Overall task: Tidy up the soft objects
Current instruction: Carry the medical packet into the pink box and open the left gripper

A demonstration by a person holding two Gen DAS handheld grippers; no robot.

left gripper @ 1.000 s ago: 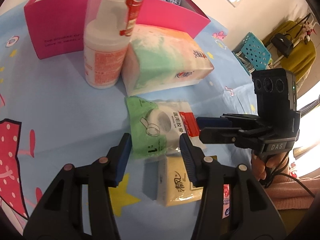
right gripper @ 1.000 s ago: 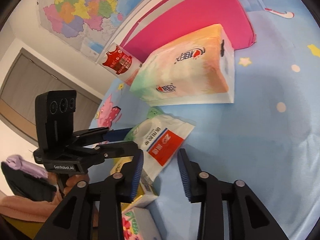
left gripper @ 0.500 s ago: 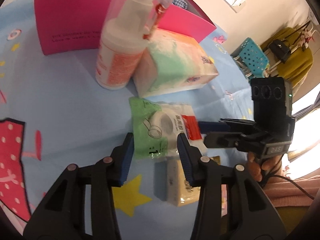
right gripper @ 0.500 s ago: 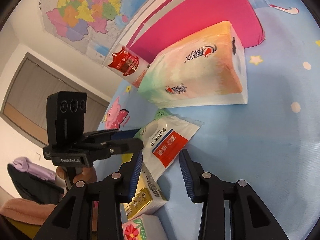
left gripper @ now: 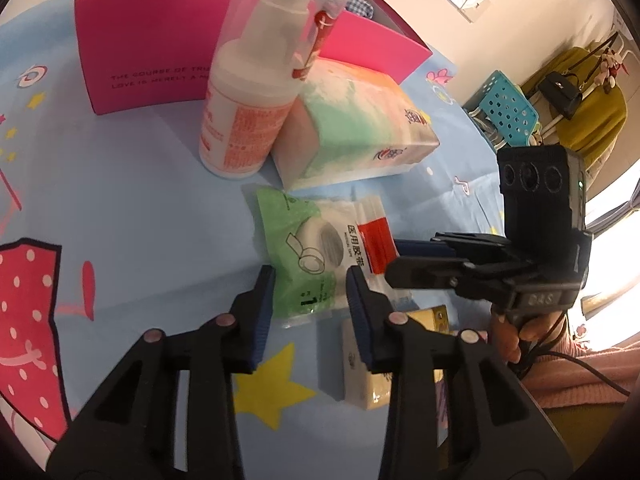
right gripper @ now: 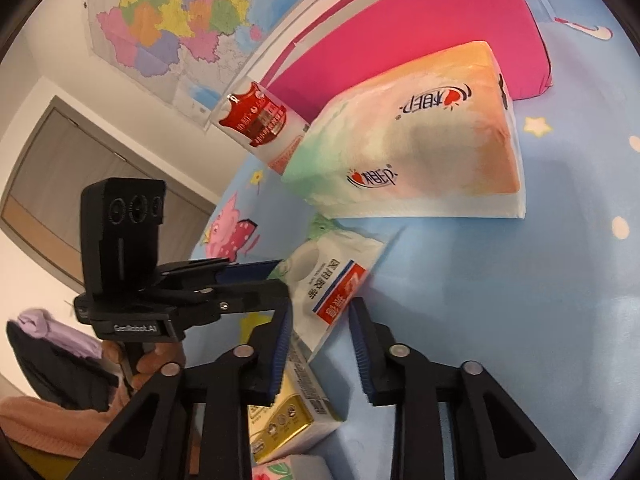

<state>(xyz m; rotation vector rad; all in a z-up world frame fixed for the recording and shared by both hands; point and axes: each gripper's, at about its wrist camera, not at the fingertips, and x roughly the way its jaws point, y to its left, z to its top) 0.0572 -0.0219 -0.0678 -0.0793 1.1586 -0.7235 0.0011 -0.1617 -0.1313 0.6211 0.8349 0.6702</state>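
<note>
A flat green-and-white medical tape packet (left gripper: 320, 252) lies on the blue tablecloth; it also shows in the right wrist view (right gripper: 336, 276). My left gripper (left gripper: 310, 300) is open, its jaws on either side of the packet's near end. My right gripper (right gripper: 320, 336) is open, its jaws around the packet's red-labelled corner from the other side; it shows in the left wrist view (left gripper: 404, 256). A large pastel tissue pack (left gripper: 360, 136) (right gripper: 416, 152) lies behind the packet. A small yellow tissue pack (left gripper: 372, 376) (right gripper: 288, 416) lies beside it.
A white pump bottle (left gripper: 256, 96) stands left of the big tissue pack, its red label visible in the right wrist view (right gripper: 260, 120). An open pink box (left gripper: 152, 52) (right gripper: 420, 28) with cloth items sits at the back. A floral pack (right gripper: 288, 470) lies near the table edge.
Both grippers have moved in on the tape packet and lowered; their jaws now straddle its two ends. The packet has not moved.
</note>
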